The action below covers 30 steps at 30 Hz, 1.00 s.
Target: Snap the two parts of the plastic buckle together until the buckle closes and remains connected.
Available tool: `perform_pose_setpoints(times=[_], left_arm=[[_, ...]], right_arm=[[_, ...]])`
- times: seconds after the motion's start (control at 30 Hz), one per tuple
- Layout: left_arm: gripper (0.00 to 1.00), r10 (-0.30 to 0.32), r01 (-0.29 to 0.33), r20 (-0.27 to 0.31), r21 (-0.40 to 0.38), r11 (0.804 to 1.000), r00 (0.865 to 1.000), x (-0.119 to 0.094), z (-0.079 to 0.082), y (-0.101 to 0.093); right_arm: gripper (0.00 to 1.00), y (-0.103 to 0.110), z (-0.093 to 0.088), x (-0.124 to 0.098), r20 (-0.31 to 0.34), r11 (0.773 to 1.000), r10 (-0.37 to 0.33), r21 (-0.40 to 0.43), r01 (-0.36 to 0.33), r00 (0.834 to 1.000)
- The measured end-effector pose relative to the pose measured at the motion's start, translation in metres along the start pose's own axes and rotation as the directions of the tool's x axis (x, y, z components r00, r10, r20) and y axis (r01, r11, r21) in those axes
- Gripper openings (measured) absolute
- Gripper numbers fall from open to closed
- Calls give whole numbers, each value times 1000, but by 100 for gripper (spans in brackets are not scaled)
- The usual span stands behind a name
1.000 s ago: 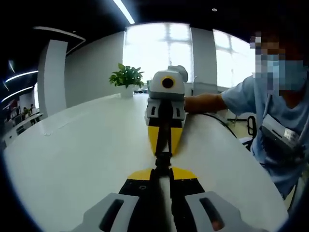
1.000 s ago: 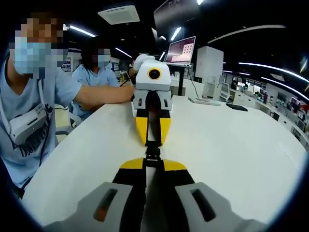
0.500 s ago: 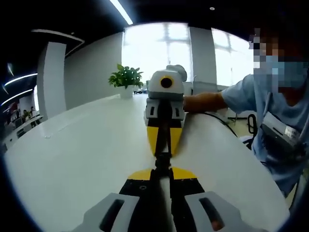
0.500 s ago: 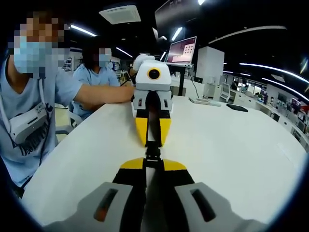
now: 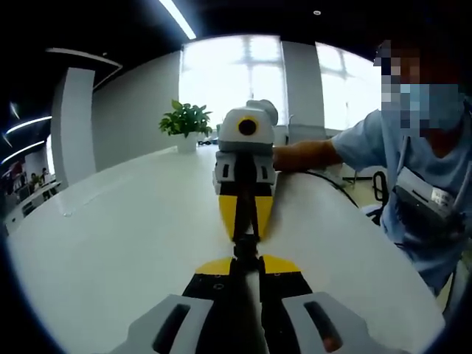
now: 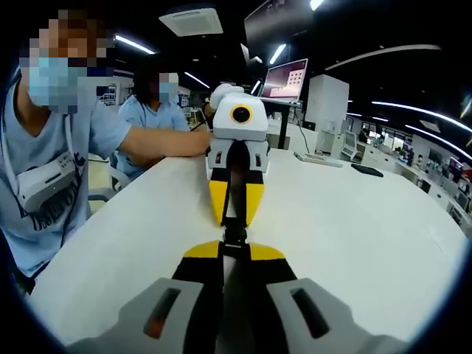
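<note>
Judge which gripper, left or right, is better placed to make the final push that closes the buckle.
Neither clearly. The left gripper and right gripper meet tip to tip over the white table, each shut on a dark buckle part, in line. Both could push equally.

- The table (image 5: 110,243) has a smooth white top with a soft sheen that picks up window light toward 12 o'clock in the left gripper view.
- The left gripper (image 5: 246,259) looks like hard plastic: matt black and yellow jaws, satin grey shells at 6 o'clock.
- The right gripper (image 6: 235,254) has the same plastic look, yellow tips slightly glossy.
- The buckle (image 6: 234,234), pinched between the tips, reads as dark plastic; its finish is too small to tell.
- The person's shirt (image 6: 66,155) at 9 o'clock is matt light-blue cloth.
- The plant (image 5: 186,118) has leafy matt green foliage.
</note>
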<state>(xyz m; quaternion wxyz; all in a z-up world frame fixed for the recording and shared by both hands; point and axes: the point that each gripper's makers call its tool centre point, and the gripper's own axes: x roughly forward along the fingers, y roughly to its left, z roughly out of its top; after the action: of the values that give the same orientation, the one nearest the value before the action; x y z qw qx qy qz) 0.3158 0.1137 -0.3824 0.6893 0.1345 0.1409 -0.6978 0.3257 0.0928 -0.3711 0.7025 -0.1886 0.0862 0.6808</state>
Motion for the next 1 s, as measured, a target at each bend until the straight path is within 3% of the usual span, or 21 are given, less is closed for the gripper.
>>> perform_pose_setpoints(times=[1.0], left_arm=[[8, -106, 105, 17, 36, 994, 994, 4, -1, -17]], right_arm=[[8, 18, 4, 4, 20, 990, 132, -61, -130, 991]])
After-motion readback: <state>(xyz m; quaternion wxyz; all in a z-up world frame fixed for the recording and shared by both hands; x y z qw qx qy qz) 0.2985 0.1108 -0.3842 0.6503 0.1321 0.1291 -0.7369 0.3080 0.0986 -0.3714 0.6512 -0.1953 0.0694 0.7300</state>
